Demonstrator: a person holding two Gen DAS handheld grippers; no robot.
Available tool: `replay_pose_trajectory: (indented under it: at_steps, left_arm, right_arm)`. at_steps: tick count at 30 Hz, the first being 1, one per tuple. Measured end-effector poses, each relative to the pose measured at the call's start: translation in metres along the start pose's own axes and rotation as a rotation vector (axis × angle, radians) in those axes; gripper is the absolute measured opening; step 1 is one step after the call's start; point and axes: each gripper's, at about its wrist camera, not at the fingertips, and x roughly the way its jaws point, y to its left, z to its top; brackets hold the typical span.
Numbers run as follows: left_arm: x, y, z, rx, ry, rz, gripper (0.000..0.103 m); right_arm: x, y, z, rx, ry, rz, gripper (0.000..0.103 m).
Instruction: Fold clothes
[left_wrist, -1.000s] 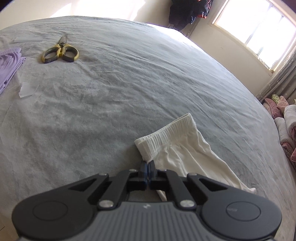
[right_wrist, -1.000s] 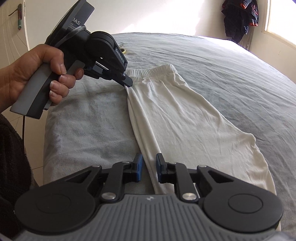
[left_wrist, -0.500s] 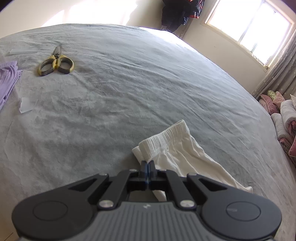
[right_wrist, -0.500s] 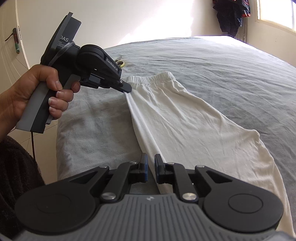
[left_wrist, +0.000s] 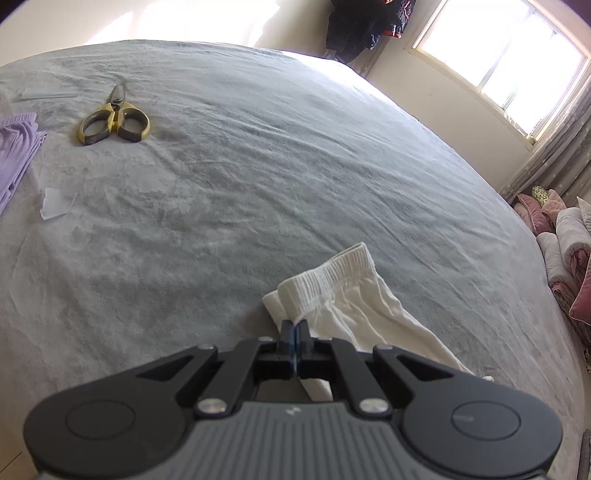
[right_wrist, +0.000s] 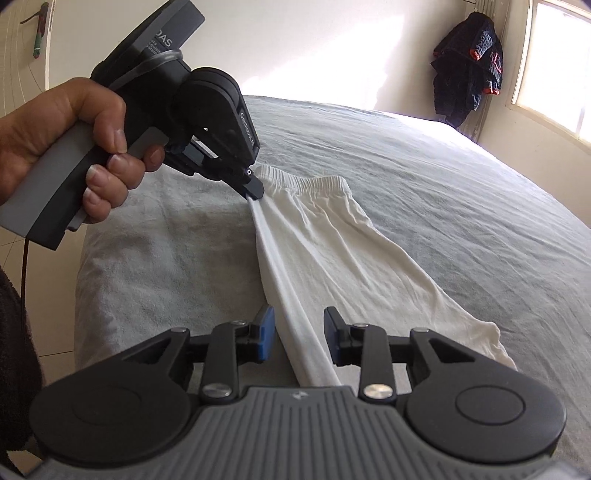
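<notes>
The white trousers (right_wrist: 351, 254) are lying on the grey bedspread (right_wrist: 461, 192), waistband end away from the right-wrist camera and the legs running back toward it. That long axis is what the next move hangs on. The folded edge is stretching in a taut white line from the waistband corner straight down to the right gripper (right_wrist: 299, 334).

At the waistband, the left gripper (right_wrist: 255, 192) is pinching the corner, jaws fully closed on the cloth. The left-wrist view is showing the same thing: the fingers are meeting with the white fabric caught just below the elastic. The person's hand (right_wrist: 74, 147) is wrapping the handle.

Now the right gripper. Its jaws have just been opening and are standing at a moderate gap. The folded edge is passing between the blue pads (right_wrist: 266, 332), but neither pad is pressing on it. So this end is looking released, or about to be re-gripped; I cannot tell which.

The leg hems are sitting on the window side of the right gripper, nearer to it than to the left gripper. My guess: the right gripper is the one placed to carry that end up along the edge toward the waistband.

Scissors (left_wrist: 114, 123) and a lilac garment (left_wrist: 16, 147) are lying well beyond the waistband, clear of the work.
</notes>
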Motion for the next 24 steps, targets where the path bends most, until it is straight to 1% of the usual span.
replay_pose_trajectory:
  at_steps: [3, 7, 8, 9, 10, 14, 21, 24]
  left_arm:
    - [0.000, 0.000, 0.000, -0.005, 0.000, -0.003, 0.001]
    - [0.000, 0.001, 0.001, -0.008, 0.000, -0.005, 0.001]
    - [0.000, 0.001, 0.001, -0.009, 0.000, -0.005, 0.001]
    - [0.000, 0.002, 0.001, -0.011, 0.001, -0.005, 0.001]
    - [0.000, 0.002, 0.001, -0.012, 0.002, -0.004, 0.001]
    - [0.003, 0.004, 0.001, -0.016, 0.010, -0.001, 0.001]
    - [0.006, 0.006, 0.000, -0.019, 0.020, 0.005, 0.001]
    - [0.007, 0.007, -0.001, -0.018, 0.025, 0.010, 0.001]
  right_arm:
    - [0.006, 0.014, 0.001, -0.070, -0.013, -0.067, 0.033]
    - [0.019, 0.033, -0.003, -0.194, 0.007, -0.164, 0.033]
    - [0.021, 0.037, -0.005, -0.220, 0.010, -0.189, 0.032]
    - [0.022, 0.040, -0.007, -0.245, 0.013, -0.213, 0.025]
    - [0.024, 0.043, -0.008, -0.270, 0.016, -0.237, 0.022]
    - [0.019, 0.051, -0.020, -0.342, 0.031, -0.314, 0.020]
    - [0.013, 0.060, -0.039, -0.463, 0.076, -0.413, 0.009]
    - [0.009, 0.065, -0.045, -0.516, 0.081, -0.451, 0.008]
